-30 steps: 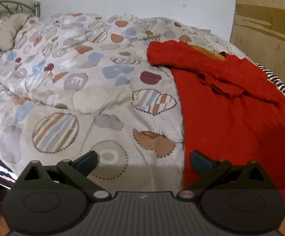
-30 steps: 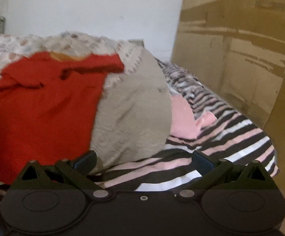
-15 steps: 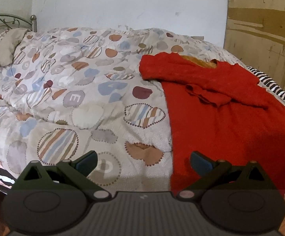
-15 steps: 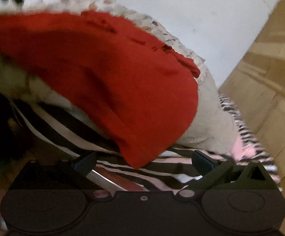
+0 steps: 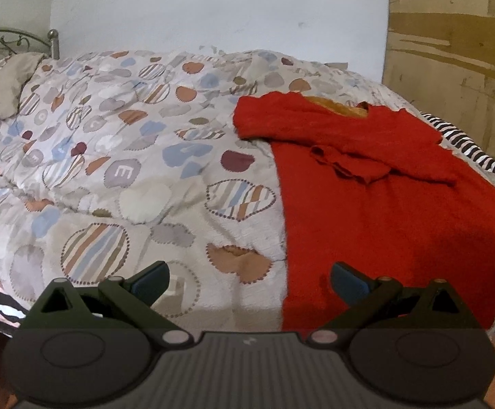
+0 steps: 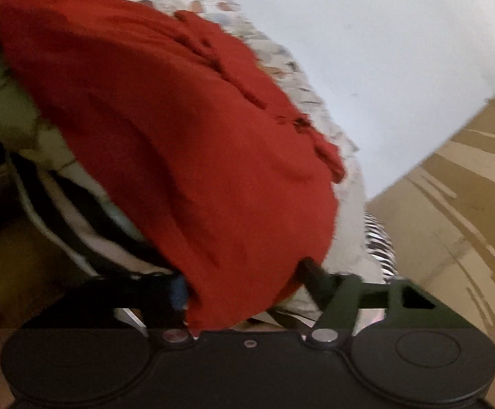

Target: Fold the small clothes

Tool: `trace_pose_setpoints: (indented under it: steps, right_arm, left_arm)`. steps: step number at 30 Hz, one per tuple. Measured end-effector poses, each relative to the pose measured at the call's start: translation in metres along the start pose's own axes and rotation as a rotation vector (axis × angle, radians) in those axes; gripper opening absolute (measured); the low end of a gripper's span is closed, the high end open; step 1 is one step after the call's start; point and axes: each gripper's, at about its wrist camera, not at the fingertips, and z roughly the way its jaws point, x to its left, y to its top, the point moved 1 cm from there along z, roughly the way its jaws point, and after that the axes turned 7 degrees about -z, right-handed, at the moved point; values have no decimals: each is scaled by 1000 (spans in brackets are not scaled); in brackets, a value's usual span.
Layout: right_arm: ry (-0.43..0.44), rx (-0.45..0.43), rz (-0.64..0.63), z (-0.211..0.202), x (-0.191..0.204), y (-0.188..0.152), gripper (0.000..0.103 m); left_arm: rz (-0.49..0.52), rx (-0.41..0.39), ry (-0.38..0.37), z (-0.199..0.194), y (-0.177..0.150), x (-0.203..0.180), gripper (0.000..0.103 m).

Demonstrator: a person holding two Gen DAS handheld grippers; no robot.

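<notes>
Left wrist view shows the left tongs (image 5: 249, 277) with their 2 fingers spread wide apart and holding nothing, hovering near the foot of the bed. A red garment (image 5: 377, 204) lies spread on the right half of the frame, over a patterned duvet (image 5: 138, 170) that fills the left and center. Its sleeves are folded across its upper part, and an orange lining shows at the neckline in the upper right. A black and white striped sheet (image 5: 479, 156) peeks out at the right edge, and a metal bed frame (image 5: 15, 39) sits at the upper left.

Right wrist view is tilted and blurred. Here the right tongs (image 6: 244, 281) sit at the bottom center with the hem of the red garment (image 6: 179, 136) hanging down between the fingers (image 6: 315, 277). Those fingers stand somewhat apart with the cloth between them, not clamped on it.
</notes>
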Motion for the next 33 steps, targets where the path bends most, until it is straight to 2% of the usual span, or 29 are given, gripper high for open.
trace_pose_setpoints:
  steps: [1,3,5,6,13,17,21,25,29,33]
  right_arm:
    - [7,-4,-25,-4,1,0,48]
    - [25,-10,-53,-13,-5,1,29]
    - [38,-18,-56,-25,-12,4,17]
    - [45,-24,-51,-29,-18,6,16]
    - [203,-76,177,-50,-93,43,15]
    - [299,-120,300,-43,-137,68,15]
    - [420,-112,451,-21,-172,92,14]
    - [502,-93,556,-3,-193,110,14]
    - [565,-72,659,13,-206,120,14]
    - [582,-70,719,22,-218,125,14]
  left_arm:
    - [3,-6,-4,-1,0,-1,102]
    - [8,-16,-15,-3,0,-3,102]
    - [13,-22,-36,-4,-1,-6,102]
    - [15,-25,-49,-5,-2,-8,102]
    - [47,-22,-157,-12,-8,-27,102]
    - [65,-32,-208,-18,-10,-38,102]
    - [99,-54,-256,-28,-15,-48,102]
    - [152,-80,-289,-34,-22,-64,102]
    - [186,-63,-325,-28,-32,-88,102]
    - [264,-23,-287,-9,-42,-120,102]
